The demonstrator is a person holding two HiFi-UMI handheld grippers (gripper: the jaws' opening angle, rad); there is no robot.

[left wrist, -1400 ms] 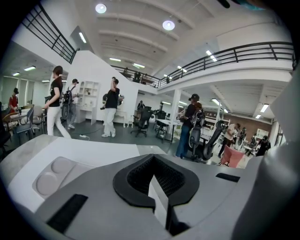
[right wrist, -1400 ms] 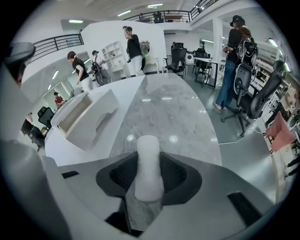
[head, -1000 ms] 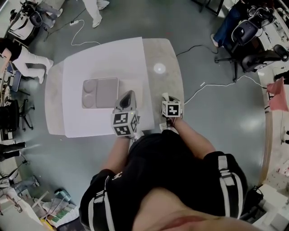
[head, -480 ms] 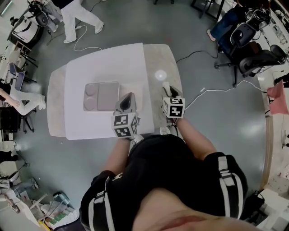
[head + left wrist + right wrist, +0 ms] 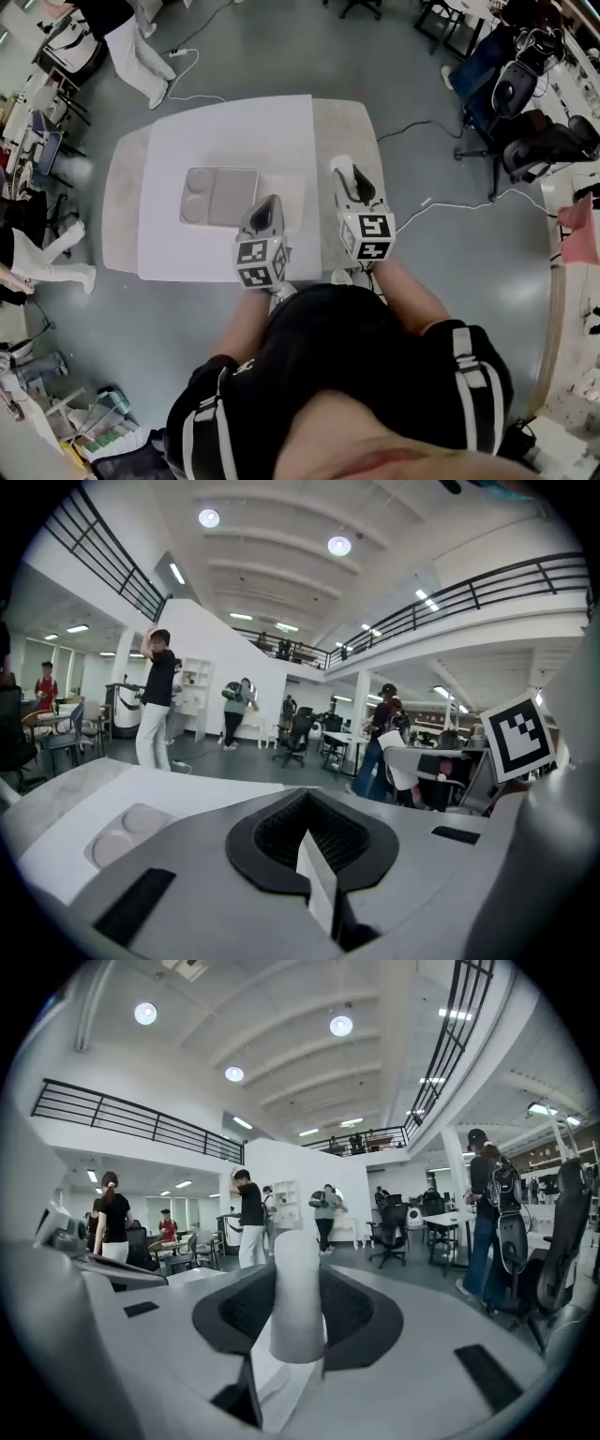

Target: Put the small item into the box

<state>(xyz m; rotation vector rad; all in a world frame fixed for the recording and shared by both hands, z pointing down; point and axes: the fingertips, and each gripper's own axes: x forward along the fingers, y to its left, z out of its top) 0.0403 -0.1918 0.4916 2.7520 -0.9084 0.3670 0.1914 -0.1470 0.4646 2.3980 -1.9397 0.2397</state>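
Right gripper is held above the right side of the desk. Its jaws are clamped on the small item, a pale cylinder standing upright between the pads and poking out past them. The grip looks square, mid-body.

Left gripper has its jaws drawn together with nothing between them. It is parked over the white sheet, just off the near right corner of the box.

The box is a shallow grey tray lying flat on the sheet, with two round recesses at its left end and one big rectangular well. All look empty.

Step in hand, as I judge it: carry the item leftward to the box.
- Keep the cylinder upright and hold the squeeze steady, since a round body could roll out of the pads.
- Aim for the large well and come down low before letting go, so it doesn't bounce or roll.

In the way: the left gripper sits on the straight line between item and box, so pass beyond it or draw it aside.

Around: people standing, an office chair and a cable on the floor. All are well apart from the desk.
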